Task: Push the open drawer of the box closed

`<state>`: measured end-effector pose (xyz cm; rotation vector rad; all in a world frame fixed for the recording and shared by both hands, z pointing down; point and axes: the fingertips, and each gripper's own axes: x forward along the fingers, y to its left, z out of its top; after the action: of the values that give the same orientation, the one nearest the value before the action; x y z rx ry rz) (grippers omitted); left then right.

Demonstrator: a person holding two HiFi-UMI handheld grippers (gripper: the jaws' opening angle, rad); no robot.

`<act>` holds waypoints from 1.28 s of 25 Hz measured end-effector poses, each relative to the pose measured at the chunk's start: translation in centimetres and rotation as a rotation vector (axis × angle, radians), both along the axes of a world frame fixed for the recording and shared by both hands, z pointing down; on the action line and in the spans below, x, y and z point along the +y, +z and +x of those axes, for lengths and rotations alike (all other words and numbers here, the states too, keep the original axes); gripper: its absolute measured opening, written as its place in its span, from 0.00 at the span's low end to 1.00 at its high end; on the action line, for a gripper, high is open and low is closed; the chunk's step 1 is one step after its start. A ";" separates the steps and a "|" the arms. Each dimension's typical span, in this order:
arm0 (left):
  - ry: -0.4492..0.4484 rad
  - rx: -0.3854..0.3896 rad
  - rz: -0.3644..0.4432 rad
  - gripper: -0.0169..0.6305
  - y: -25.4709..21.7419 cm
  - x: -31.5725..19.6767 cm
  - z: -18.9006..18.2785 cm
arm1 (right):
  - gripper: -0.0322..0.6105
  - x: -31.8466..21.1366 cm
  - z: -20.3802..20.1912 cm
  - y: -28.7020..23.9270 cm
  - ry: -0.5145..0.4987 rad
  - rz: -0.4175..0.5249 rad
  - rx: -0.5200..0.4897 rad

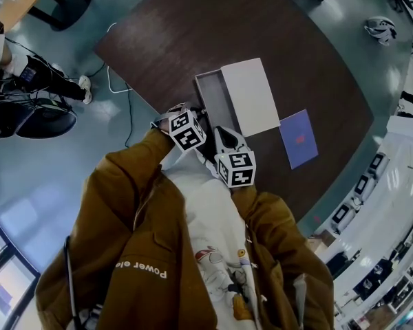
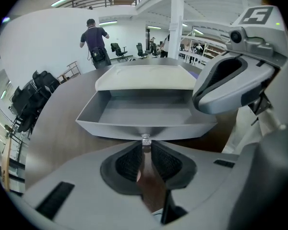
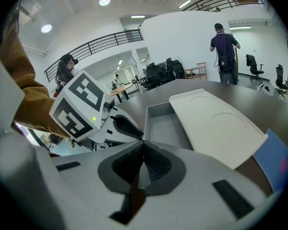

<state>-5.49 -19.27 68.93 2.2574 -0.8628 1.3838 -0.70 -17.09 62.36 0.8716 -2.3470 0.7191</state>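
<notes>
The box (image 1: 250, 95) has a white top and lies on the dark round table (image 1: 165, 40). Its grey drawer (image 1: 212, 98) stands pulled out toward me and holds nothing. In the left gripper view the drawer (image 2: 144, 111) fills the middle, and its small clear knob (image 2: 145, 139) sits at the jaw tips. My left gripper (image 2: 145, 145) (image 1: 203, 113) is shut on that knob. My right gripper (image 3: 143, 143) (image 1: 219, 133) is shut on nothing, just right of the left one and short of the drawer (image 3: 165, 126).
A blue-purple sheet (image 1: 298, 138) lies on the table right of the box. A white cable (image 1: 117, 81) runs over the floor by the table's left edge. A person (image 2: 96, 37) stands far behind the table, near several office chairs (image 2: 36, 95).
</notes>
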 end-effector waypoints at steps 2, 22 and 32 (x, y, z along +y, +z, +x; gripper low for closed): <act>0.012 0.000 0.001 0.13 -0.1 -0.5 0.5 | 0.06 -0.1 0.0 -0.2 0.005 0.000 0.001; 0.045 0.056 -0.019 0.12 0.4 -5.1 6.2 | 0.06 -2.6 4.4 0.5 0.123 -0.011 0.008; 0.048 0.060 -0.039 0.12 0.4 -6.2 6.9 | 0.06 -3.2 5.5 0.3 0.158 -0.008 0.010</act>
<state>1.44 -25.43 69.38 2.2916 -0.7611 1.3343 4.81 -20.26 62.62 1.0638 -2.2829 0.7852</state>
